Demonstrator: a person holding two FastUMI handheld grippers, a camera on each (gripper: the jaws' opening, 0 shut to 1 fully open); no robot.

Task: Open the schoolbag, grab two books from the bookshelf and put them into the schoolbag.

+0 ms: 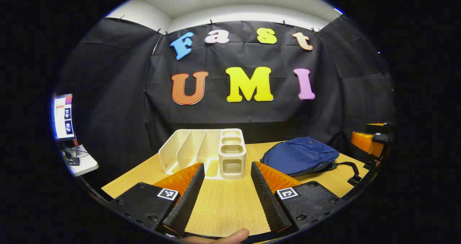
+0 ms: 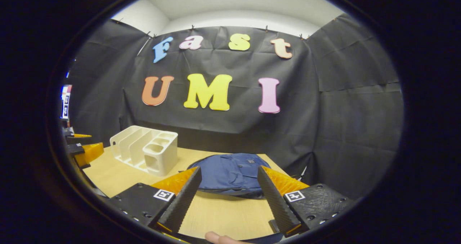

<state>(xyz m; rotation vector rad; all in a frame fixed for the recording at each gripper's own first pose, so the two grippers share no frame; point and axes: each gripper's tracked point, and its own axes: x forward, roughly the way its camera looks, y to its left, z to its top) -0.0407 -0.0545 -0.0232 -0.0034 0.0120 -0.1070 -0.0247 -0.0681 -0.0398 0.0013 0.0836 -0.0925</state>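
In the left gripper view the left gripper (image 1: 227, 172) has its jaws spread wide, with nothing between them and nothing touched; under them there is only the bare wooden surface (image 1: 223, 204). A fingertip (image 1: 230, 236) of the person shows at the bottom edge. Just beyond the jaws stands the bookshelf (image 1: 205, 152), a cream plastic rack with upright dividers and a column of small compartments at its near right end. Its slots hold no books that I can see. Its long axis runs from this near end away to the left and back.

To the right of the bookshelf, near but apart from it, the schoolbag (image 1: 300, 155) lies flat on the surface. It is dark blue and looks closed. Its long axis goes left to right across this view, and a black strap (image 1: 351, 170) trails from its right end toward the near right edge of the surface.

In the right gripper view the right gripper (image 2: 227, 175) also has its jaws spread wide and empty, above the surface. The schoolbag (image 2: 230, 173) lies directly ahead between them, not touched. The bookshelf (image 2: 146, 148) stands to the left of the bag, and the left gripper (image 2: 84, 152) shows at the far left edge.
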